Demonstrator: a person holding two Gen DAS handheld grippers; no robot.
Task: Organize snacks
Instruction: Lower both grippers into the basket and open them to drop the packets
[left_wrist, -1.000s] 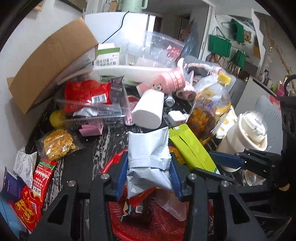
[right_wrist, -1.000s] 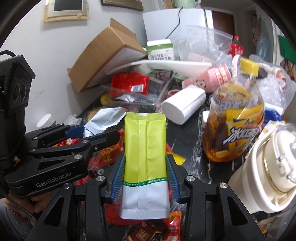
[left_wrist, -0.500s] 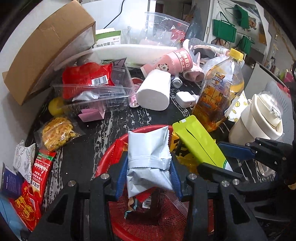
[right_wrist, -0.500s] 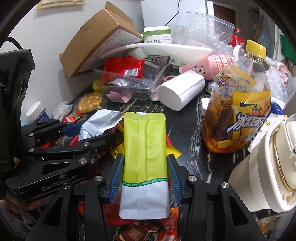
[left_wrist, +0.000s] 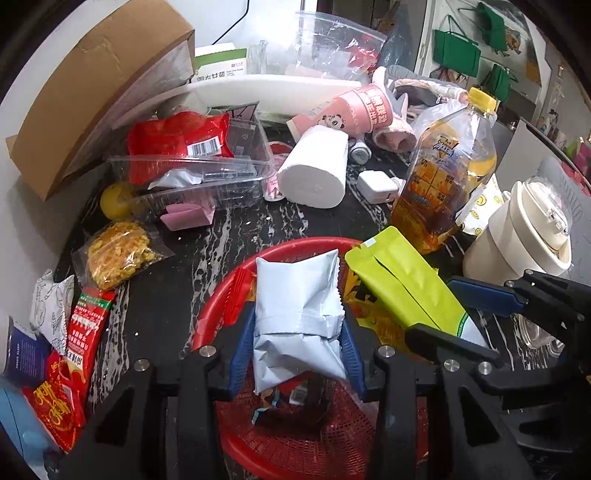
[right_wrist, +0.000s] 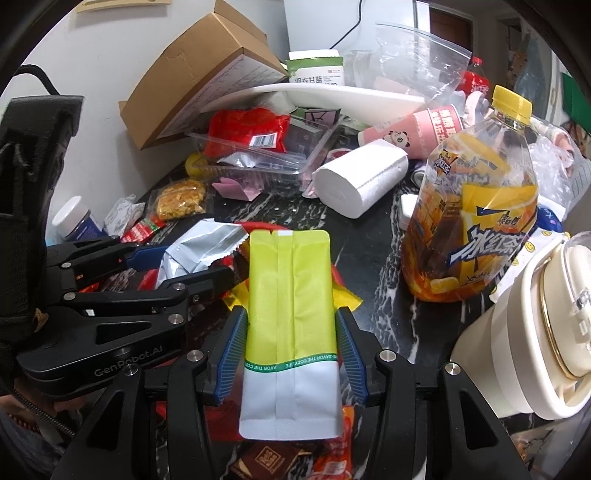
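Two grippers over a red basket (left_wrist: 221, 314) on a cluttered dark worktop (left_wrist: 240, 236).
The iced-tea bottle (right_wrist: 472, 206) stands right of the basket. The left gripper (left_wrist: 297, 350) is clamped on a silver snack pouch (left_wrist: 297, 306) above the basket. The right gripper (right_wrist: 291, 343) has a lime-green pouch (right_wrist: 290, 291) between its jaws, which have just been opening; slim gaps show beside the pouch, so no firm grip.

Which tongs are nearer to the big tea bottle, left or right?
Right. The right tongs, with the green pouch, sit beside the bottle; the left tongs, with the silver packet, are farther off, over the red basket.
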